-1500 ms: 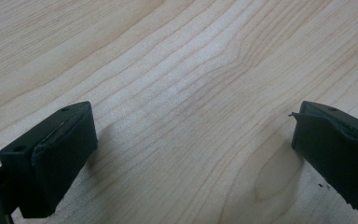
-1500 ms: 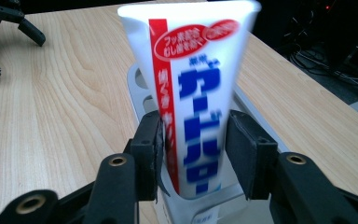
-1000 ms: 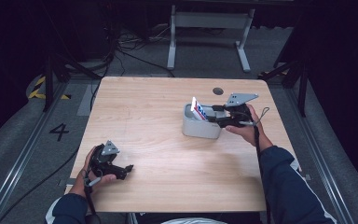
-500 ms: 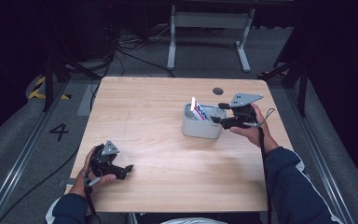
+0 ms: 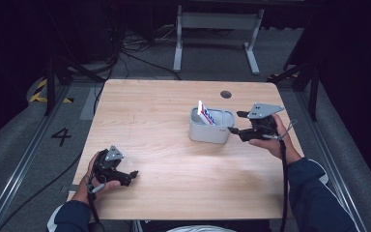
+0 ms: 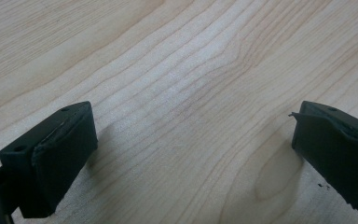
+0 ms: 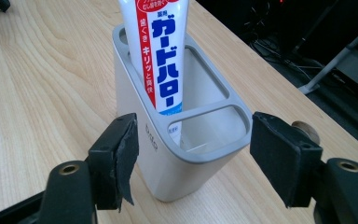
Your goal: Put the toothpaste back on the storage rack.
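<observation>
A grey two-compartment holder [image 5: 210, 130] [image 7: 168, 163] stands on the right half of the wooden table [image 5: 149, 121]. In its far compartment a white toothpaste tube [image 5: 206, 114] [image 7: 161, 56] with red and blue print leans upright. My right gripper [image 5: 235, 122] [image 7: 198, 158] sits just right of the holder. Its jaws have just been opening and now stand open, with the holder's near end between the pads [image 7: 123, 158] but untouched. My left gripper [image 5: 129, 175] [image 6: 191, 154] rests open at the near left of the table, over bare wood.
A small round dark grommet [image 5: 226, 94] [image 7: 305, 130] sits in the tabletop behind the holder. Beyond the far edge a grey metal stand [image 5: 212, 29] and cables lie on the floor. A rail runs along the floor at the left.
My right gripper has let go of the tube, opened its jaws and drawn back to the right of the holder. The tube stays in the holder. The left gripper has not moved.
</observation>
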The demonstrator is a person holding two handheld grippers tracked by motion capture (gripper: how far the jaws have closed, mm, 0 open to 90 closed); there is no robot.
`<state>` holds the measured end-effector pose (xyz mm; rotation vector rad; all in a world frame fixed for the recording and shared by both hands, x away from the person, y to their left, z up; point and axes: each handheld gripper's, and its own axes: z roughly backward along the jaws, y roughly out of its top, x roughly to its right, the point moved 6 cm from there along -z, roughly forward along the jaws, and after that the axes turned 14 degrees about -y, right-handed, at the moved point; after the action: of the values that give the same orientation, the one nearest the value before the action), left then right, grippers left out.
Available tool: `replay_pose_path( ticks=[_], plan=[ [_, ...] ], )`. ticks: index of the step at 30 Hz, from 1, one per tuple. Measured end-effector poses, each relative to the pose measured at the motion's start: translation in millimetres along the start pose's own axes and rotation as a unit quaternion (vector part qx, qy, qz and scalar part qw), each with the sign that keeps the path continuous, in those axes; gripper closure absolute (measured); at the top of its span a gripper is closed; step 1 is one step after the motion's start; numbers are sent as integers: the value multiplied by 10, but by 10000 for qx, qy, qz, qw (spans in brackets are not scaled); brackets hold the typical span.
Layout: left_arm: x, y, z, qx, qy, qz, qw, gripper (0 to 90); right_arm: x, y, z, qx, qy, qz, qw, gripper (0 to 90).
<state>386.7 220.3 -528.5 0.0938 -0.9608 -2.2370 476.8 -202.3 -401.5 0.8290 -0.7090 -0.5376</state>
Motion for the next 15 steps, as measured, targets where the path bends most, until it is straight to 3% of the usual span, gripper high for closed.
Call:
replay_pose_path(
  ticks=[7, 15],
  plan=[
    [0, 0, 0, -1, 1, -1, 10000, 4, 10, -67, 73, -37, -21, 43, 10000, 330],
    [2, -1, 1, 7, 10, 12, 10000, 5, -3, -187, 115, -194, -114, 253, 9994, 319]
  ],
)
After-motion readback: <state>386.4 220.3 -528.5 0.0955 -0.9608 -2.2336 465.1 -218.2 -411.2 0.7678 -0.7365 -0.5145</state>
